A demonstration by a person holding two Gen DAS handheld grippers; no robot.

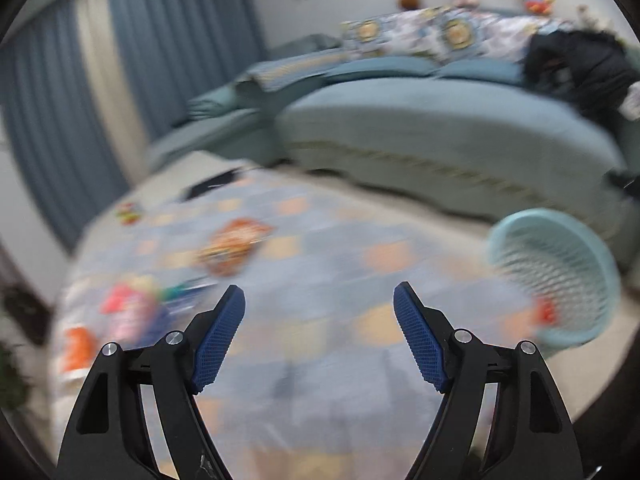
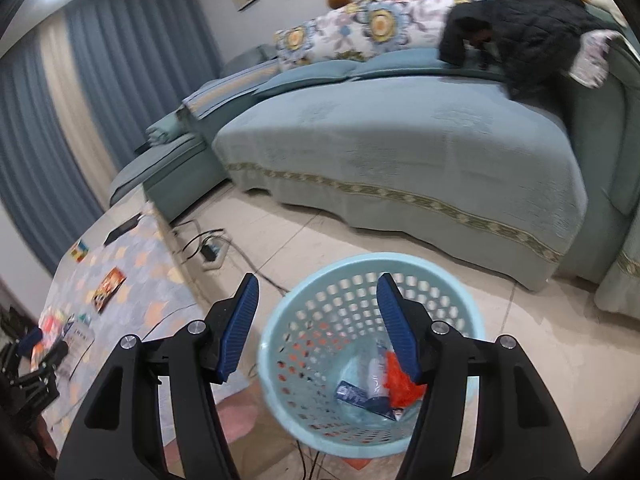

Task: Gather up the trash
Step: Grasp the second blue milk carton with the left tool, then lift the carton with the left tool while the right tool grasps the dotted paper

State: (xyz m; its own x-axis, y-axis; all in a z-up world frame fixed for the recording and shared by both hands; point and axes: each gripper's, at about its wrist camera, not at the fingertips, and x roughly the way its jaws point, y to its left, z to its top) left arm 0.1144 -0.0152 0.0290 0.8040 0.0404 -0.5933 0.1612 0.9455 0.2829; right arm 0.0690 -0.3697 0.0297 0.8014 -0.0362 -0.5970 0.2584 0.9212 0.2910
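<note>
Two wrist views recorded one moment of trash collection.

Left wrist view: the left gripper (image 1: 319, 304) stood with its blue-padded jaws well apart and nothing between them, above a low table under a blue-and-peach patterned cloth (image 1: 320, 264). An orange printed wrapper (image 1: 234, 246) lay at 11 o'clock from the fingertips; a blurred pile of pink and orange packets (image 1: 120, 316) lay at 9 o'clock. The pale blue perforated plastic basket (image 1: 560, 276) showed at 3 o'clock, off the table's edge.

Right wrist view: the right gripper (image 2: 318, 296) hung over the basket (image 2: 276, 336), jaws parted and empty. Crumpled clear, blue and orange trash (image 2: 380, 388) lay in the basket's bottom, at 5 o'clock from the fingertips.

Judged step: a drop appeared complete, with the left claw free for another pick. The next move would call for lowering the left jaws around a wrapper, then closing.
</note>
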